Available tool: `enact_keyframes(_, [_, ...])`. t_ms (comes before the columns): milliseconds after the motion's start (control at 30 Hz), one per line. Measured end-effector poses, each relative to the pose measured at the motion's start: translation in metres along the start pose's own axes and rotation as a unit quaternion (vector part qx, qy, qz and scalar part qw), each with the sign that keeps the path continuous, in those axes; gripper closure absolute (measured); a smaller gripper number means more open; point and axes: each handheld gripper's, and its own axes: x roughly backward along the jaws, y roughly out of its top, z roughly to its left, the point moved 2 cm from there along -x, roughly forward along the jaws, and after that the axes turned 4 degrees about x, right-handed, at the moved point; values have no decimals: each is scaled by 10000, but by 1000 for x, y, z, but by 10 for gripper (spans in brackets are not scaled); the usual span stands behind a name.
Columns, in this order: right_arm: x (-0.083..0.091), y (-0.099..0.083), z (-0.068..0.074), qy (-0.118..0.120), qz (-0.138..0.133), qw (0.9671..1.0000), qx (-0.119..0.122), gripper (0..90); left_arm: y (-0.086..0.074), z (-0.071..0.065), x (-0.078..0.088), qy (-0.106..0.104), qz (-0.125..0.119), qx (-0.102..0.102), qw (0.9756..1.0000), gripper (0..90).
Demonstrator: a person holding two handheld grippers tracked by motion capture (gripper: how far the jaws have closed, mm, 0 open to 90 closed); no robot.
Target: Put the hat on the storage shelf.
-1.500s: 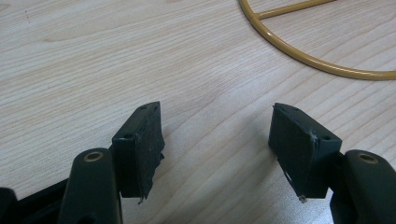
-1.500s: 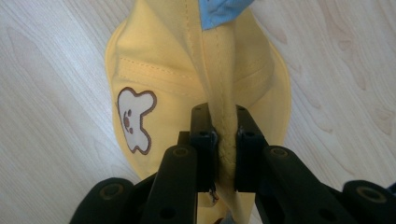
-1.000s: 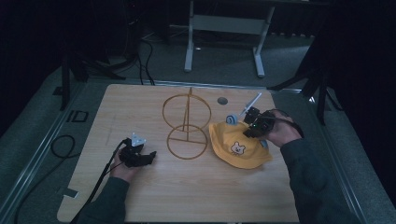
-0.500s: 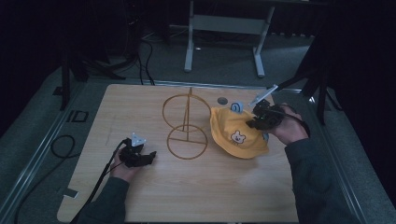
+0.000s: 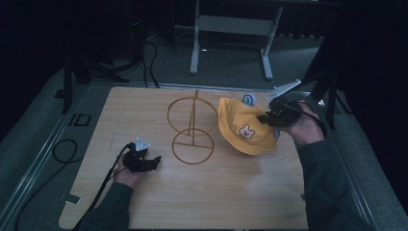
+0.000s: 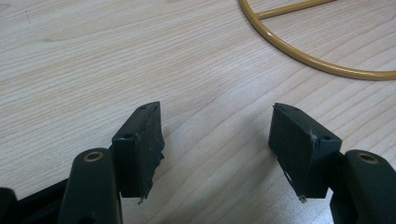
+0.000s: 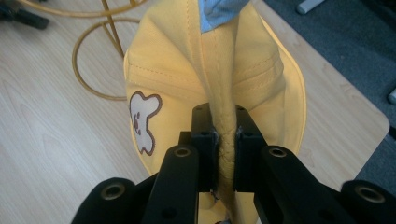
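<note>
While the right gripper (image 5: 267,118) holds it: the yellow hat (image 5: 243,127) hangs tilted off the table (image 5: 144,110), its crown toward the wire stand (image 5: 191,129) and its lower edge low over the wood.
Right gripper grip: in the right gripper view the two black jaws are pressed together on a bunched fold of the hat's brim (image 7: 224,144), with fabric pinched between the pads.
Hat position: right half of the table in the high view, just beside the stand's upper ring, between the stand and the right hand (image 5: 300,126).
Hat details: a white bear patch (image 7: 142,122) outlined in brown sits on the crown; a light blue piece (image 7: 217,11) shows at the top of the hat.
Left gripper (image 5: 153,161): rests low on the table near its front left, well apart from the hat; jaws spread wide with nothing between them, bare wood showing in the gap.
Wire stand: gold-coloured, an upright post with a ring lying flat on the table and a second ring above it; part of the flat ring (image 6: 317,60) curves past ahead of the left gripper.
Left hand (image 5: 126,173): wrapped around the gripper body, a cable (image 5: 103,187) trailing back off the table edge.
</note>
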Motion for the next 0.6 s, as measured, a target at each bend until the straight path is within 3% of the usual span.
enact_keyframes(600, [24,11,-3,-80,-652,9978,16,826,0,0,0,-2,3,-11,10000,354])
